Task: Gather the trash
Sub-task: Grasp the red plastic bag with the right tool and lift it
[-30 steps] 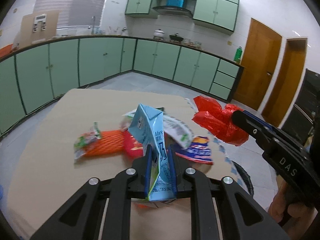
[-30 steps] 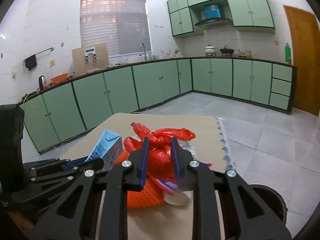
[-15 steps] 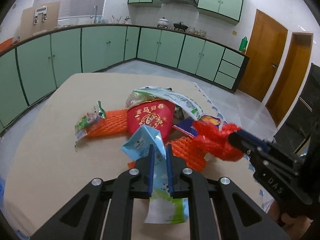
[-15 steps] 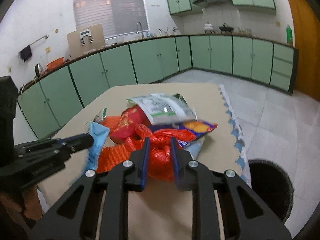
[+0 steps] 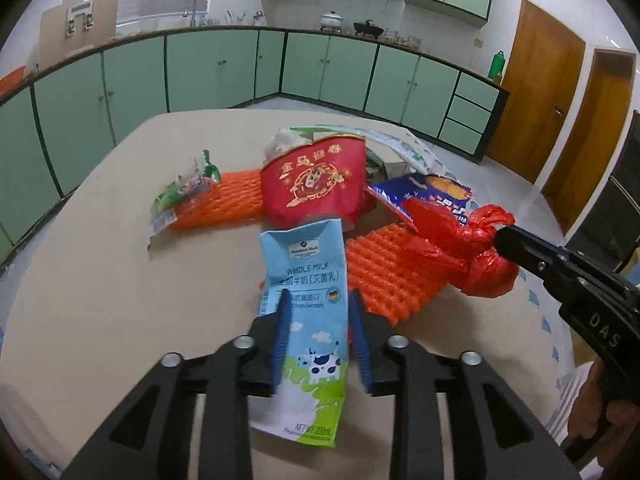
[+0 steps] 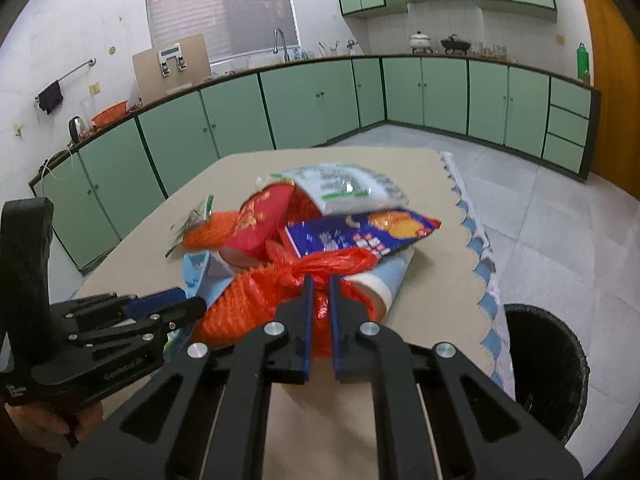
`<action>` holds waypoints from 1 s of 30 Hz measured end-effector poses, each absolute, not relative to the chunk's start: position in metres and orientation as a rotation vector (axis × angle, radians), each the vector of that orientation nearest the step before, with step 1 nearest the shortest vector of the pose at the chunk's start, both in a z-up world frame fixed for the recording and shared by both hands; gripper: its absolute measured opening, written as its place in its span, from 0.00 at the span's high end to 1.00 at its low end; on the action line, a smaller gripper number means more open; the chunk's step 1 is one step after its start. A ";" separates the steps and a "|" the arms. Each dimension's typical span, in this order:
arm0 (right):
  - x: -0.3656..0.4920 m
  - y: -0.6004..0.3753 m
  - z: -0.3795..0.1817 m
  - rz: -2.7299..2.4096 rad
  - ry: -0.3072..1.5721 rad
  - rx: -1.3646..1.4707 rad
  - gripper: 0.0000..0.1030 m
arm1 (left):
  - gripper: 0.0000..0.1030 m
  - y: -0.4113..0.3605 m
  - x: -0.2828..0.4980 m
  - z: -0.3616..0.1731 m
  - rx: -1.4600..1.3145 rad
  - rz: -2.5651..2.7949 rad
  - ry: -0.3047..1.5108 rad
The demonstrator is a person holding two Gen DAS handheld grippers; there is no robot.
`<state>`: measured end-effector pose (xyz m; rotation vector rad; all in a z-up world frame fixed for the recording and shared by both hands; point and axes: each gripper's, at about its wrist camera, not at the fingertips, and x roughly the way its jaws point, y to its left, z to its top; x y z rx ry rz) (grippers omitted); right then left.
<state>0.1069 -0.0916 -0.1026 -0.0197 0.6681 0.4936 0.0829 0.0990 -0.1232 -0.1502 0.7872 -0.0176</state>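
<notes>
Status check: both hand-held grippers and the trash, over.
Left hand-held gripper just opening, milk carton loose between jaws. Right clamped on red bag. Bin beside table, unobstructed.

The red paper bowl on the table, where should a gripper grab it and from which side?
Grip the red paper bowl by its upturned rim, coming from above. It lies tipped on its side among wrappers, with the milk carton against its base, so the top rim looks easiest to reach.
</notes>
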 end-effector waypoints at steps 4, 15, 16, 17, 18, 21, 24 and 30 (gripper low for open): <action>0.106 -0.095 -0.110 0.496 0.705 0.007 0.74 | 0.55 0.106 0.080 -0.126 -0.181 -0.001 0.808; 0.109 -0.090 -0.120 0.473 0.749 -0.024 0.59 | 0.57 0.102 0.079 -0.134 -0.153 -0.015 0.813; 0.109 -0.089 -0.122 0.467 0.750 -0.037 0.59 | 0.57 0.102 0.079 -0.134 -0.152 -0.015 0.811; 0.109 -0.088 -0.122 0.465 0.749 -0.044 0.59 | 0.57 0.102 0.078 -0.134 -0.151 -0.015 0.808; 0.108 -0.086 -0.123 0.465 0.746 -0.051 0.59 | 0.57 0.101 0.078 -0.134 -0.150 -0.014 0.806; 0.110 -0.082 -0.128 0.462 0.760 -0.069 0.65 | 0.58 0.102 0.076 -0.132 -0.155 -0.015 0.800; 0.109 -0.080 -0.128 0.469 0.756 -0.088 0.73 | 0.58 0.103 0.075 -0.132 -0.160 -0.015 0.798; 0.103 -0.082 -0.119 0.482 0.728 -0.095 0.79 | 0.58 0.106 0.072 -0.131 -0.175 -0.014 0.793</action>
